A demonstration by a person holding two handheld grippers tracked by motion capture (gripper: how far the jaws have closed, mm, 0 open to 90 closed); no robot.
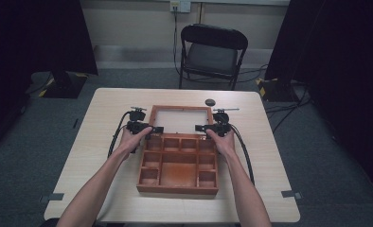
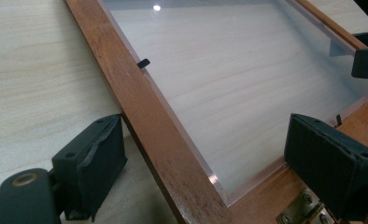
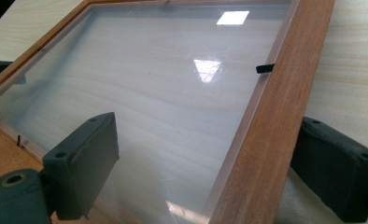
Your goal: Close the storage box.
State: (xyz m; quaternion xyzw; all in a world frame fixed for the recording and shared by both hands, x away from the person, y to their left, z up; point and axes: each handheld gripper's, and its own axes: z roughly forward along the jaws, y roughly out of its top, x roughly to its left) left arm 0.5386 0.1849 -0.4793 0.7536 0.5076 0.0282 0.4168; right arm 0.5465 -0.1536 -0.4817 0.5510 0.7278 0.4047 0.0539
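A brown wooden box [image 1: 179, 187] with several compartments sits on the table, its lid [image 1: 181, 108] swung back flat behind it. The lid is a wooden frame [image 2: 140, 107] around a clear pane [image 2: 229, 79]. My left gripper [image 1: 156, 130] reaches in from the left. In the left gripper view it [image 2: 205, 140] is open astride the lid's left rail, one pad outside the rail and the other over the pane, near a brass hinge [image 2: 303, 210]. My right gripper [image 1: 201, 127] mirrors it, open [image 3: 210, 140] astride the right rail [image 3: 266, 140].
A small dark round object [image 1: 210, 101] lies on the table behind the lid. A black folding chair [image 1: 213, 54] stands past the table's far edge. Small black clips [image 2: 144, 62] [image 3: 265, 68] hold the pane to the frame.
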